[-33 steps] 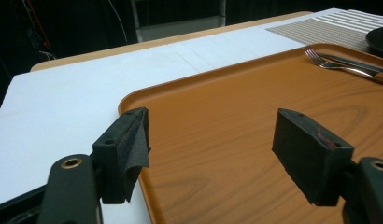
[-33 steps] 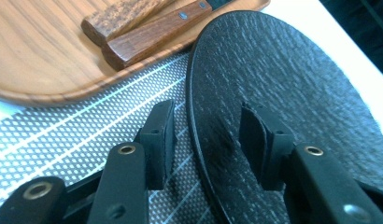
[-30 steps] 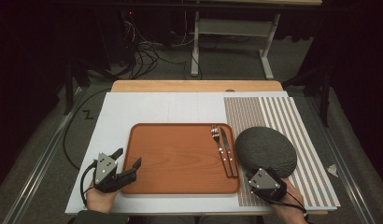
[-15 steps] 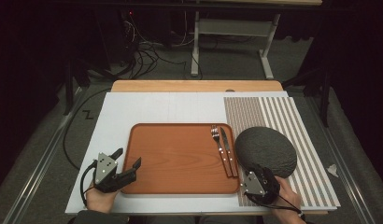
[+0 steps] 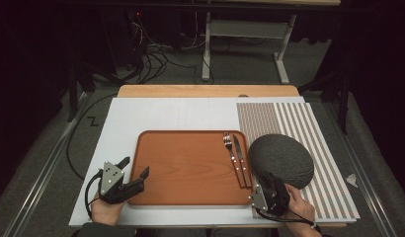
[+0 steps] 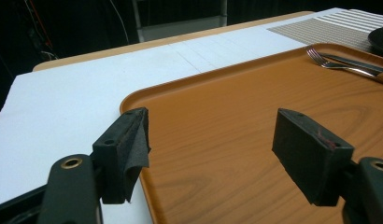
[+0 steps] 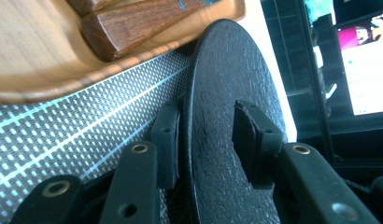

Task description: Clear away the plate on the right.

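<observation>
Black plate (image 7: 222, 93) rim between right hand-held gripper (image 7: 203, 140) jaws, seemingly untouched

the room is dark, and the light falls mostly on the worktop (image 5: 161, 118), which is covered by a white board over a light wooden top. the floor (image 5: 240, 64) is a grey carpet. at 12 o'clock behind the worktop stands the grey metal frame of another table (image 5: 210, 49), with two legs and flat feet. at 11 o'clock a bundle of black cables (image 5: 151, 54) lies on the floor. black curtains (image 5: 37, 59) hang at 9 o'clock and at 3 o'clock. in the right gripper view, a lit screen (image 7: 362, 60) glows at 2 o'clock.
</observation>
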Demonstrator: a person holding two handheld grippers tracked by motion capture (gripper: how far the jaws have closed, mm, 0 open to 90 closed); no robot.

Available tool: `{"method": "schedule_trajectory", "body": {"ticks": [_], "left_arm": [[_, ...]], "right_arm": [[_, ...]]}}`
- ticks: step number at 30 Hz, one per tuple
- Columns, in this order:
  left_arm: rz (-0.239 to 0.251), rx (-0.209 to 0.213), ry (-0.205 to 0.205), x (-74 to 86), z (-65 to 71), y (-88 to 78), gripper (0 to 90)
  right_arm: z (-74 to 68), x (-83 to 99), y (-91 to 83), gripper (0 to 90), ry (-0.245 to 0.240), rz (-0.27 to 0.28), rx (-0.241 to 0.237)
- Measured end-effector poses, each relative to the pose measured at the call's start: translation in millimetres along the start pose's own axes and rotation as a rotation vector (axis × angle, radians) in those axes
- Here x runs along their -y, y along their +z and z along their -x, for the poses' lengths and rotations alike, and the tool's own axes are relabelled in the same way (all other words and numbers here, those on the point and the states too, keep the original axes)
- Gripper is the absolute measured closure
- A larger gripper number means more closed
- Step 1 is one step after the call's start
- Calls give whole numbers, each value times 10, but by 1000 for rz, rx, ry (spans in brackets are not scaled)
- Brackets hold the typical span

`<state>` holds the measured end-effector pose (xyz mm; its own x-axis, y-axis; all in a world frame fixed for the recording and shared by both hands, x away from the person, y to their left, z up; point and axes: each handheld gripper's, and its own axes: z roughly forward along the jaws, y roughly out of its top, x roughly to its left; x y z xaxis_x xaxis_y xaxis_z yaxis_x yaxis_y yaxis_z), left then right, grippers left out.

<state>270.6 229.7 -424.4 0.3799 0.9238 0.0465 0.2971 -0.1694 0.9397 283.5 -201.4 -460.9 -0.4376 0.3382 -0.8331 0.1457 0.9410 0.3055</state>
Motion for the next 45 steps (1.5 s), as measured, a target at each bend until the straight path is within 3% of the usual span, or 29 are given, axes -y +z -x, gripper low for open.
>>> {"method": "schedule_trajectory", "body": {"ticks": [16,25,33,38,45], "left_arm": [[0,-1,2,0,5,2,274],[3,2,1,0,6,2,275],[1,4,2,0,8,5,275],[1,4,1,0,7,5,275],[1,4,2,0,6,5,275]], "right_arm": [[-41,-54,54,696,-40,-45,40],[-70,-86,59,801,-99,-69,29],[-79,-90,49,823,-143,-85,47],[-47,-100,16,851,-142,-86,76],[19,-85,-23,868,-137,-78,79]]}}
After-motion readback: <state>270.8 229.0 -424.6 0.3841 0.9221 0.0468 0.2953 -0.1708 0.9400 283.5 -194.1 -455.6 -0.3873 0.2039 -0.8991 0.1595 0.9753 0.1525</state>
